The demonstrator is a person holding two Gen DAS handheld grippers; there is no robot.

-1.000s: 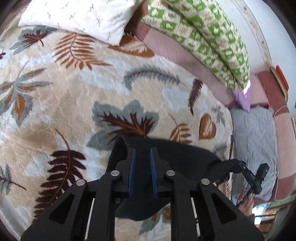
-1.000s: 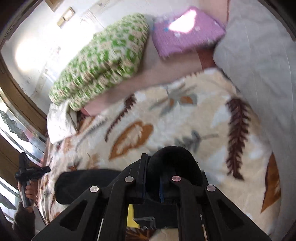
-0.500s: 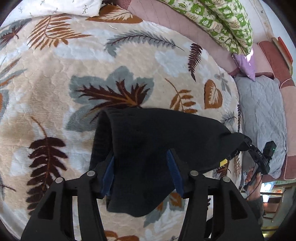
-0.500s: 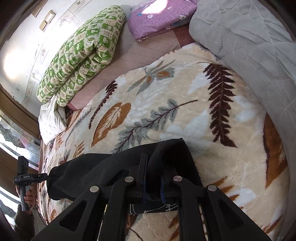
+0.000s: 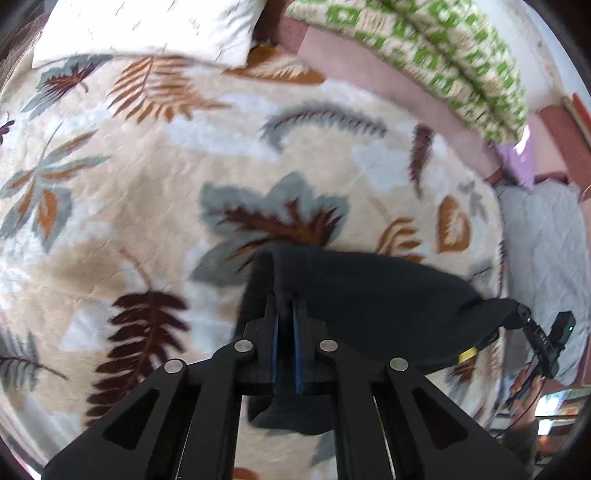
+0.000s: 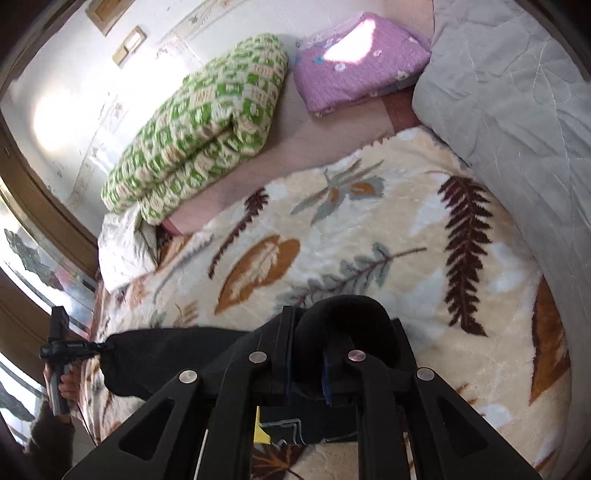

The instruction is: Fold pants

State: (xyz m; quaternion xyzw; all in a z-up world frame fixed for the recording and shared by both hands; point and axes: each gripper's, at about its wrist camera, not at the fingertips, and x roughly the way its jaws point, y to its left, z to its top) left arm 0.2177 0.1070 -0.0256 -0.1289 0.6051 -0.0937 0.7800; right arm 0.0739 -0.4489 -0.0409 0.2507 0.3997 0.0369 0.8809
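Observation:
Black pants [image 5: 369, 291] hang stretched between my two grippers above a leaf-patterned blanket [image 5: 147, 192]. My left gripper [image 5: 284, 306] is shut on one end of the pants, with cloth pinched between its blue pads. My right gripper [image 6: 308, 332] is shut on the other end, where a bunched fold [image 6: 343, 325] bulges over the fingers. In the left wrist view the right gripper [image 5: 543, 339] shows at the far end of the cloth. In the right wrist view the left gripper [image 6: 70, 349] shows at the far end of the pants [image 6: 166, 358].
A green checked quilt [image 6: 199, 129], a purple folded cloth [image 6: 354, 62] and a grey quilt [image 6: 517, 122] lie along the bed's far side. A white pillow [image 5: 147, 29] sits at the head. A wall and a window frame [image 6: 33, 221] border the bed.
My left gripper was open around the cloth half a second ago and has now shut on it. Both grippers have risen a little, and the pants are lifted between them.

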